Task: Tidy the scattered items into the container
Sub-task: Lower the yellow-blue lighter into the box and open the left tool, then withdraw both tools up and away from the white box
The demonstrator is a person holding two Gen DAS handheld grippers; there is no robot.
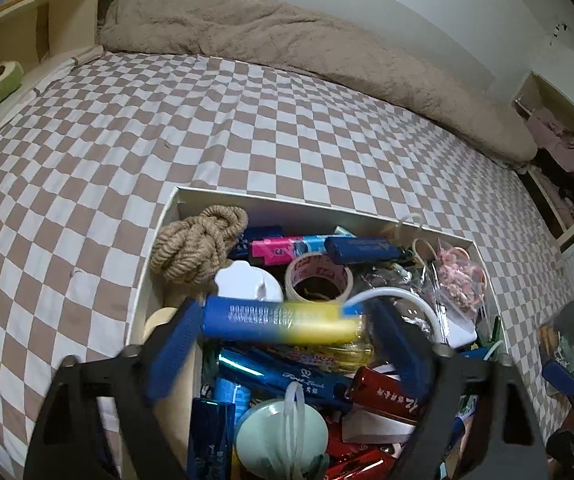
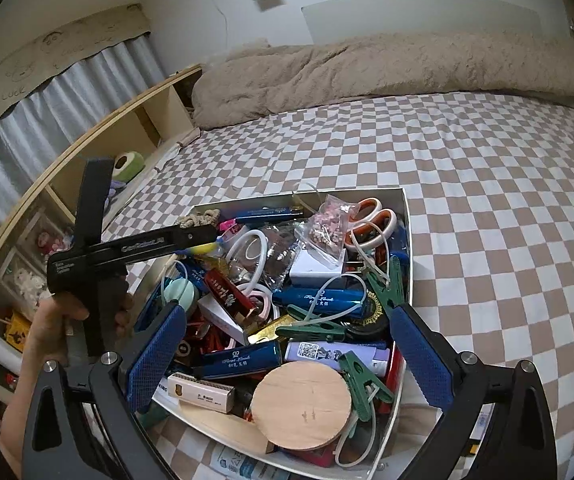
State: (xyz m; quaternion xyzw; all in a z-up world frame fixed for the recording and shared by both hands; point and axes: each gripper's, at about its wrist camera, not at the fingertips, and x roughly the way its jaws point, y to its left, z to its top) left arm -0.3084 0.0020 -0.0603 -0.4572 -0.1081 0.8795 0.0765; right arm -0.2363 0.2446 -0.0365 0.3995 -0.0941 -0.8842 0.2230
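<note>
Nearest the right wrist camera, the right hand-held gripper (image 2: 287, 354) stands with its blue-padded jaws wide apart and nothing between the pads, poised over the near end of the white box (image 2: 406, 216). Under it lie a round wooden disc (image 2: 302, 406), green clothes pegs (image 2: 361, 380), a blue lighter (image 2: 239, 360) and a pale lilac tube (image 2: 339, 351). Further in sit a red lighter (image 2: 227, 292), a second blue lighter (image 2: 321, 300) and loops of white cable ties (image 2: 247, 252); a clear bag of pink bits (image 2: 327, 228) and orange-handled scissors (image 2: 371, 220) lie toward the far end.

To the left in the same view, a person's hand (image 2: 53, 320) grips the handle of the left hand-held gripper (image 1: 283, 344), which reaches over the box from the side. In the left wrist view its jaws are spread; the blurred blue-and-yellow tube (image 1: 283, 318) lies crosswise in the gap, above the clutter, close by the left pad and clear of the right one. Whether it touches the left pad I cannot tell.

Beyond the tube are a white cap (image 1: 247, 282), a roll of tape (image 1: 319, 278), a knot of jute rope (image 1: 197, 246) and a pink-and-blue marker (image 1: 287, 249).

The box rests on the bed's checked sheet (image 1: 247, 128), with a beige blanket (image 1: 287, 40) bunched along the far edge
</note>
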